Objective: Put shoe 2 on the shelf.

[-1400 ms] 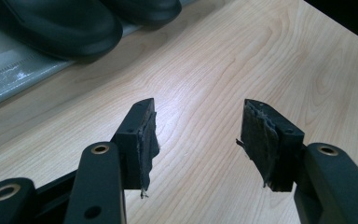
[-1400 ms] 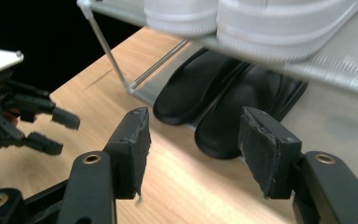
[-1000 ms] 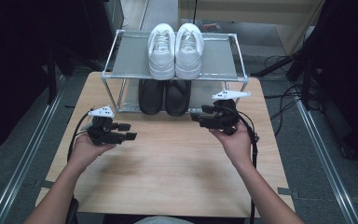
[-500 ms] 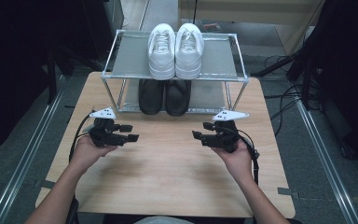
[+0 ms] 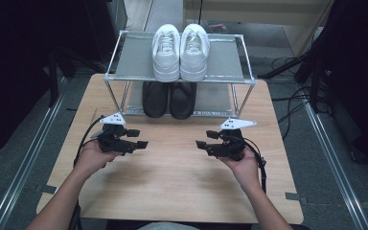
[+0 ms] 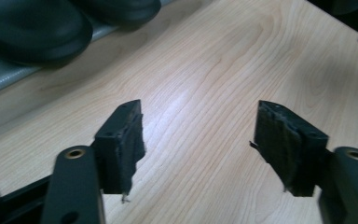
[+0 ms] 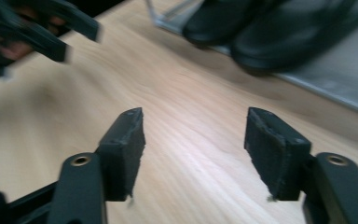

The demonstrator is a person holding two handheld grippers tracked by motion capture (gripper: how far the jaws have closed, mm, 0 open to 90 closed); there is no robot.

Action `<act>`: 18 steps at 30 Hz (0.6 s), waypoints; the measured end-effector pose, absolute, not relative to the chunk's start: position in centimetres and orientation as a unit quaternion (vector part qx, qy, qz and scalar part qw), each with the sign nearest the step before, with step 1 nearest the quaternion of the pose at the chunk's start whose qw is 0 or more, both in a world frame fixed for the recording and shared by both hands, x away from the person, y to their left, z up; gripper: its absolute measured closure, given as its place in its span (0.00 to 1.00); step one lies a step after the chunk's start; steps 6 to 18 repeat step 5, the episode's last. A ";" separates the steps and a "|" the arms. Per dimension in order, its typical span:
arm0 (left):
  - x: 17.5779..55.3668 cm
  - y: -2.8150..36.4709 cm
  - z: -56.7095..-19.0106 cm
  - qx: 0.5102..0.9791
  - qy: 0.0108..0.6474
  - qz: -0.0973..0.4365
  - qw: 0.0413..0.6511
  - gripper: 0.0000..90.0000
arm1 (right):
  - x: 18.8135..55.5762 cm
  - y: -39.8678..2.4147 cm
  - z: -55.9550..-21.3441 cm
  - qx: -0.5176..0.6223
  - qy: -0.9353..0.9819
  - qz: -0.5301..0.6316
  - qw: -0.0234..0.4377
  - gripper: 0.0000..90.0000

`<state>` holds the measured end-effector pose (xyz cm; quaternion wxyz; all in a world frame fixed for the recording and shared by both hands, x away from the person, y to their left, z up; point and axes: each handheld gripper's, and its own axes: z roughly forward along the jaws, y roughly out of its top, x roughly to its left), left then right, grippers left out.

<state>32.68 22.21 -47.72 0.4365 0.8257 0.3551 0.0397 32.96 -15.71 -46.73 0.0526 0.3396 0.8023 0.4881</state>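
A pair of white sneakers (image 5: 179, 50) stands on the top shelf of a metal shoe rack (image 5: 225, 79). A pair of black shoes (image 5: 168, 98) sits on its lower shelf, also seen in the left gripper view (image 6: 32, 28) and the right gripper view (image 7: 270, 28). My left gripper (image 5: 139, 138) (image 6: 198, 116) hovers over the wooden table (image 5: 172, 177), pointing right. My right gripper (image 5: 206, 139) (image 7: 193, 121) faces it, pointing left. Both have just been opening their jaws and stand open with nothing between them.
The rack takes up the far half of the table. Bare wood lies between and in front of the grippers. The left gripper (image 7: 37, 28) shows blurred at the top left of the right gripper view. Cables lie on the floor at the right (image 5: 292, 100).
The right hand came down and back from near the rack's right leg toward the middle of the table. The left hand stayed in place.
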 end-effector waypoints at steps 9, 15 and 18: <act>32.8 21.3 -48.8 0.850 0.326 0.094 0.403 0.30 | 33.1 -15.1 -47.6 0.293 0.835 0.455 0.103 0.28; 32.8 21.3 -48.8 0.850 0.326 0.094 0.403 0.30 | 33.1 -15.1 -47.6 0.293 0.835 0.455 0.103 0.28; 32.8 21.3 -48.8 0.850 0.326 0.094 0.403 0.30 | 33.1 -15.1 -47.6 0.293 0.835 0.455 0.103 0.28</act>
